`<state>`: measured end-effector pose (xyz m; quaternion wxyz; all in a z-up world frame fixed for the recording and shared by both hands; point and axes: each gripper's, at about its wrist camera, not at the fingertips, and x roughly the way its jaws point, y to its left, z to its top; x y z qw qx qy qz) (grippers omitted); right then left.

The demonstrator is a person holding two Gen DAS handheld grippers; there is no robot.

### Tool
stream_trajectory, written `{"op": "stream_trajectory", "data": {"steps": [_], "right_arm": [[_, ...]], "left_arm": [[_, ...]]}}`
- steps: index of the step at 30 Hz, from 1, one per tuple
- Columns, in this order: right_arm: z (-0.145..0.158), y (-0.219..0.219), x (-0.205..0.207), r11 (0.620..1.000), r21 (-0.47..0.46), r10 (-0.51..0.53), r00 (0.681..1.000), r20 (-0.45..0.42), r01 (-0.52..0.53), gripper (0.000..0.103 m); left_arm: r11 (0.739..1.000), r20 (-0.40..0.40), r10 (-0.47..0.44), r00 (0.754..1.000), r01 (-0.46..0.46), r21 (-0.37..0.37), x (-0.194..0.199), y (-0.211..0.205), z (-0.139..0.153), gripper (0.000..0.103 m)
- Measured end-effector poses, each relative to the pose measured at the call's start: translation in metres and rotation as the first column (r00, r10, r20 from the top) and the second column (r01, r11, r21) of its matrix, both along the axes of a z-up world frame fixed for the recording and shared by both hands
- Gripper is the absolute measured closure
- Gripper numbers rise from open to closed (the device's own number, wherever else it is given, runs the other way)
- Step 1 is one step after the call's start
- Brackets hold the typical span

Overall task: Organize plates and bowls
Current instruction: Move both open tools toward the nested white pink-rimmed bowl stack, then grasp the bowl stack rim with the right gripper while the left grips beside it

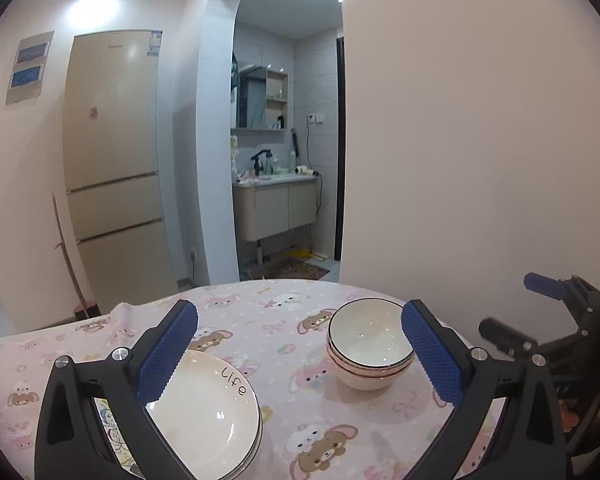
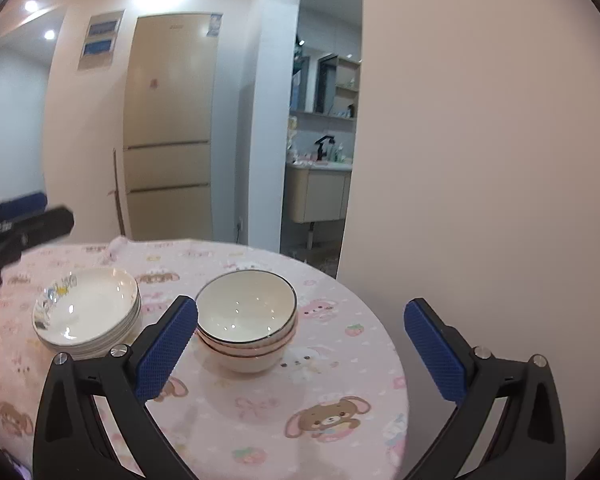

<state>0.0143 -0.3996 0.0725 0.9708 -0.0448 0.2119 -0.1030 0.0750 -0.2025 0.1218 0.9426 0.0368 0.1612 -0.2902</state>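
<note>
Two stacks, plates [image 2: 87, 312] and bowls [image 2: 247, 320], sit mid-desk [image 2: 340, 420]; both grippers [image 1: 300, 354] [image 2: 300, 350] hover, jaws wide, empty; a careless nudge could topple either.

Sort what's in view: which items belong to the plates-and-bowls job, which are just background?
Task items:
- stack of plates
- stack of bowls
- left gripper, open, empty
- right gripper, open, empty

Background:
- cartoon tablecloth
- fridge
- bathroom vanity
- broom handle leaning by the fridge
</note>
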Motion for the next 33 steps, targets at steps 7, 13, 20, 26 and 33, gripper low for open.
{"op": "stream_trajectory", "data": {"steps": [7,13,20,26,33], "right_arm": [[0.005,-0.036,0.015,0.977,0.190,0.114,0.990,-0.085,-0.097,0.000],[0.007,-0.043,0.026,0.997,0.068,0.026,0.996,-0.086,-0.020,0.000],[-0.003,-0.065,0.057,0.992,0.129,0.035,0.983,-0.179,-0.011,0.003],[-0.026,-0.097,0.100,0.895,0.446,0.167,0.939,-0.301,-0.016,0.017],[-0.064,-0.098,0.142,0.819,0.572,0.244,0.881,-0.405,0.036,0.028]], "left_arm": [[0.999,-0.063,0.016,0.998,-0.013,0.044,0.000,-0.026,0.007,0.000],[0.998,-0.141,-0.042,0.989,0.049,0.049,0.026,-0.046,-0.008,0.000],[0.994,-0.286,-0.003,0.958,0.034,0.104,0.072,-0.069,-0.039,0.000],[0.993,-0.554,0.021,0.832,0.048,0.110,0.121,-0.078,-0.074,0.000],[0.996,-0.670,-0.054,0.740,0.083,0.011,0.148,-0.081,-0.091,0.023]]}}
